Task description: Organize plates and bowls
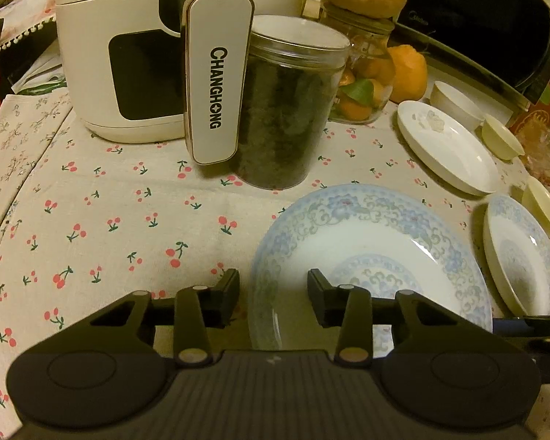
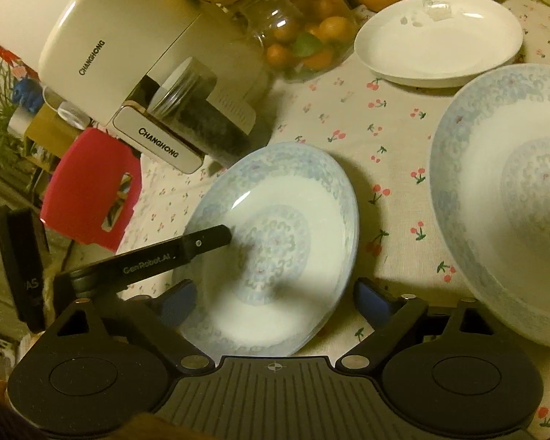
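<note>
Left gripper (image 1: 273, 299): jaws part-closed astride the blue-patterned plate (image 1: 377, 242) rim; contact cannot be told.
Right gripper (image 2: 275, 302): released wide, holding nothing.

Two blue-patterned plates (image 2: 275, 242) (image 2: 509, 198) side by side on the counter. Plain white plate (image 2: 440, 36) behind. Two cream bowls (image 1: 502, 139) (image 1: 544, 209) tilted at the far right edge.
</note>
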The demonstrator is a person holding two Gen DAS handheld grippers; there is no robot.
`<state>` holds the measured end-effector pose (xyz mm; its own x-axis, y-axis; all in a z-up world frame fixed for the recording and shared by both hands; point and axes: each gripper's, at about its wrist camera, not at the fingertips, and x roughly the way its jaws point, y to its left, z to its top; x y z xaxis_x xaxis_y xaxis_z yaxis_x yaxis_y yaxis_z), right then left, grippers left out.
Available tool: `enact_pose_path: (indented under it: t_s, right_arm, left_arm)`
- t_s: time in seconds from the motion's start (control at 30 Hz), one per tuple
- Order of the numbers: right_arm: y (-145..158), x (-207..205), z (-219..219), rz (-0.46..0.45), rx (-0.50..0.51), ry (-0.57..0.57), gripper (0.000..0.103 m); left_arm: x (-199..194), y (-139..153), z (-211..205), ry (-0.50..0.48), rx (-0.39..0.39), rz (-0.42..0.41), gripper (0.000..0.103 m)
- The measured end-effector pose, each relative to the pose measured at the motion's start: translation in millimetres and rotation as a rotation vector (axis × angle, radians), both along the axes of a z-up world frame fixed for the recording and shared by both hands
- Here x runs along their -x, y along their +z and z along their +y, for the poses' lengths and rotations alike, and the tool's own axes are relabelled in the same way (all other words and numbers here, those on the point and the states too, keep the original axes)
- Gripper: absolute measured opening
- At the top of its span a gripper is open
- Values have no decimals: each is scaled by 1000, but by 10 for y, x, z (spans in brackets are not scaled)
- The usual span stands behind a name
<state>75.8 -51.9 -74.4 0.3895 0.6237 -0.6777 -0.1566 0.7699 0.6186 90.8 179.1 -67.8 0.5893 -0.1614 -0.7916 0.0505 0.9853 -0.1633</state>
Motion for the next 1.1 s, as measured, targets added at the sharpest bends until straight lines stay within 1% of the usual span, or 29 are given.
enact_pose_path:
  t_s: [0.03, 0.1, 0.13, 0.2, 0.23, 0.3, 0.4, 0.5, 0.6, 0.87, 1.1]
  right_arm:
    - [0, -1, 6, -3, 4, 0, 87]
    - [-9, 2, 20, -6, 23, -4, 80]
    - [-15, 5, 27, -9, 39, -4, 77]
    - [-14, 9, 26, -18, 65, -12, 65]
    - [-11, 7, 17, -16, 75, -19, 62]
    - [-14, 0, -2, -17, 98, -26, 45]
    - [-18, -8, -31, -26, 134, -20, 32]
    - [9, 10, -44, -45, 148, -12, 28]
    - [64, 20, -50, -67, 148, -8, 28]
    - [149, 15, -140, -92, 140, -24, 26]
    - [263, 31, -310, -104, 102, -60, 26]
  left_arm:
    - [-3, 2, 1, -2, 3, 1, 34]
    - [-6, 6, 3, -7, 13, 3, 30]
    - [-8, 6, 1, -9, 15, 4, 30]
    - [-7, 8, -6, -10, 8, 3, 29]
    - [-6, 8, -5, -9, 6, 2, 29]
    - [-4, 11, 2, -9, 5, 2, 28]
    - [8, 13, 25, -3, 9, 2, 24]
    - [30, 33, 30, -2, 7, -6, 22]
    - [47, 64, 23, -6, 0, -20, 22]
    - [93, 160, -7, -23, 28, -54, 22]
    - [120, 251, -83, -45, 57, -82, 22]
